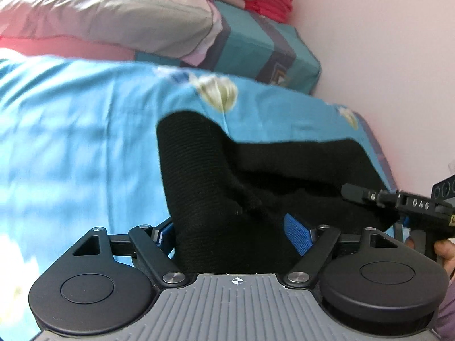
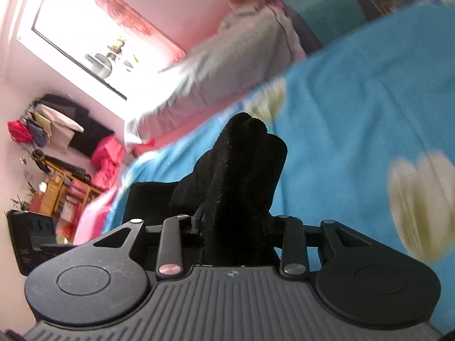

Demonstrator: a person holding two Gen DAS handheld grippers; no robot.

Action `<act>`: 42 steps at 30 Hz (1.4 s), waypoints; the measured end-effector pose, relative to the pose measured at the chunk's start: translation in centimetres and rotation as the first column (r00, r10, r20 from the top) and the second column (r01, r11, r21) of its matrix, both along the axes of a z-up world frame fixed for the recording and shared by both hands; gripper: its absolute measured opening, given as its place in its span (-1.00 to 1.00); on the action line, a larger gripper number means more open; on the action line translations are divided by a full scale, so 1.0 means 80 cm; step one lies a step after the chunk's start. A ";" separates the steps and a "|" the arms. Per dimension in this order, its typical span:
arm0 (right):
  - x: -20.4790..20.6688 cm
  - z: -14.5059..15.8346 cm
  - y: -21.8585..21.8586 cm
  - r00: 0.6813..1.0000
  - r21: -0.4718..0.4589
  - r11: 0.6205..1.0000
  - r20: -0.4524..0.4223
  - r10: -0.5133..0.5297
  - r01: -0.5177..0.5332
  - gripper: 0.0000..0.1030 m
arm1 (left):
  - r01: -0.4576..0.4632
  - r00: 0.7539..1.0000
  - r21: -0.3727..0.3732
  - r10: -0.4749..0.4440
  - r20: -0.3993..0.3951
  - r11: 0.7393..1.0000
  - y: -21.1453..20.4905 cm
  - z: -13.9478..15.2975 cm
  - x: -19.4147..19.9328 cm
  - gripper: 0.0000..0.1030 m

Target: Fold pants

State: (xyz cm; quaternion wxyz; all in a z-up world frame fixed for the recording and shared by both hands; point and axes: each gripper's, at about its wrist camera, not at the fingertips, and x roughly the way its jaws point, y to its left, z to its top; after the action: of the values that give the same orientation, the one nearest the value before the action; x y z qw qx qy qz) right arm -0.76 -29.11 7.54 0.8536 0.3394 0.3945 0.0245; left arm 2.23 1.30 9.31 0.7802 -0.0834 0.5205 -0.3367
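1. The left hand-held gripper [image 1: 233, 236] is clenched on a thick bunch of the black pants [image 1: 216, 176]. The fabric fills the gap between the blue pads [image 1: 297, 234] in the left wrist view.
2. The right hand-held gripper [image 2: 236, 227] is clenched on another part of the pants [image 2: 241, 164]. A rolled, upright bundle of fabric rises from between its jaws in the right wrist view. In the left wrist view the right hand-held gripper [image 1: 348, 191] is seen at the right edge, close against the dark cloth.
3. The pants are held by both grippers above the bed [image 1: 71, 142], which is covered with a blue flowered sheet [image 2: 355, 99]. Part of the fabric is draped toward the sheet. Whether its far edge touches the sheet cannot be told.
4. Progress is judged as early to middle. The garment is gathered and lifted, but no flat, finished fold is visible. The fold is not yet laid down, and smoothing and any further folds are judged to remain.
5. The pants appear black, ribbed or knitted, thick and soft. The fabric is bunched into rounded ridges rather than flat layers. Both views are blurred, so seams, waistband and leg ends cannot be identified.
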 end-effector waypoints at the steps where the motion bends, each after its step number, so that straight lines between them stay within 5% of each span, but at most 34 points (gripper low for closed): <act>1: -0.014 -0.008 0.001 1.000 -0.008 1.000 -0.026 0.010 -0.010 -0.23 | -0.009 1.000 0.014 0.009 -0.012 1.000 0.004 -0.007 -0.020 1.00; 4: -0.047 -0.050 0.002 0.991 -0.112 0.993 -0.134 0.006 -0.021 -0.11 | -0.054 0.993 0.062 0.060 -0.106 0.997 0.000 -0.056 -0.049 1.00; 6: -0.053 -0.073 0.008 0.968 -0.282 0.959 -0.245 -0.050 -0.022 0.03 | -0.087 0.985 0.181 0.112 -0.133 0.980 -0.007 -0.092 -0.062 1.00; 9: -0.071 -0.050 0.011 0.986 -0.320 0.946 -0.135 -0.093 0.045 0.10 | -0.104 0.981 0.268 0.143 -0.131 0.958 -0.010 -0.112 -0.073 1.00; 11: -0.070 -0.029 0.026 0.995 -0.423 0.904 -0.045 -0.086 0.059 0.24 | -0.136 0.978 0.279 0.175 -0.117 0.951 -0.005 -0.107 -0.079 1.00; 13: -0.063 -0.017 0.055 1.000 -0.541 0.841 0.010 -0.006 0.011 0.24 | -0.156 0.978 0.299 0.189 -0.084 0.941 -0.008 -0.100 -0.085 1.00; 15: -0.053 -0.020 0.081 0.993 -0.563 0.822 0.016 0.119 -0.089 0.20 | -0.159 0.981 0.342 0.186 -0.046 0.926 -0.016 -0.096 -0.087 1.00; 19: -0.010 -0.062 0.105 0.958 -0.506 0.815 -0.103 0.267 -0.281 -0.04 | -0.156 0.985 0.405 0.171 -0.001 0.901 -0.028 -0.099 -0.094 1.00; 20: 0.000 -0.071 0.098 0.964 -0.521 0.812 -0.122 0.235 -0.264 -0.50 | -0.157 0.985 0.418 0.171 0.004 0.895 -0.029 -0.099 -0.093 1.00; 21: 0.008 -0.074 0.085 0.976 -0.512 0.830 -0.128 0.179 -0.219 -0.73 | -0.158 0.985 0.419 0.171 0.007 0.894 -0.030 -0.097 -0.090 1.00; 22: 0.009 -0.069 0.072 0.983 -0.469 0.865 -0.117 0.139 -0.178 -0.72 | -0.159 0.985 0.417 0.170 0.009 0.895 -0.030 -0.097 -0.090 1.00; 24: 0.000 -0.050 0.060 0.995 -0.452 0.887 -0.065 0.075 -0.096 -0.46 | -0.161 0.985 0.424 0.170 0.018 0.891 -0.028 -0.097 -0.089 1.00; 25: -0.006 -0.042 0.064 0.996 -0.511 0.855 -0.049 0.073 -0.088 -0.23 | -0.162 0.985 0.425 0.169 0.021 0.891 -0.029 -0.098 -0.088 1.00; 26: -0.011 -0.040 0.070 0.995 -0.548 0.831 -0.052 0.080 -0.095 0.22 | -0.165 0.985 0.426 0.172 0.021 0.889 -0.030 -0.099 -0.087 1.00; 27: -0.017 -0.042 0.072 0.994 -0.559 0.822 -0.060 0.094 -0.111 0.29 | -0.169 0.984 0.427 0.178 0.019 0.888 -0.030 -0.100 -0.088 1.00; 33: -0.083 -0.063 0.066 0.988 -0.572 0.807 -0.079 0.130 -0.151 0.24 | -0.184 0.981 0.429 0.196 0.017 0.884 -0.031 -0.097 -0.090 1.00; 37: -0.110 -0.066 0.079 0.981 -0.657 0.728 -0.122 0.153 -0.195 0.70 | -0.195 0.979 0.453 0.197 0.044 0.870 -0.036 -0.087 -0.095 1.00; 42: -0.125 -0.071 0.050 0.986 -0.541 0.828 -0.145 0.080 -0.147 0.73 | -0.213 0.977 0.497 0.201 0.078 0.841 -0.043 -0.070 -0.102 1.00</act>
State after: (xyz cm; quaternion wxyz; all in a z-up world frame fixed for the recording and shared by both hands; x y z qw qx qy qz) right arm -10.73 -25.11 1.89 0.8877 0.0568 0.4531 -0.0588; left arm -5.97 -2.13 3.75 0.8126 0.0706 0.5691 -0.1045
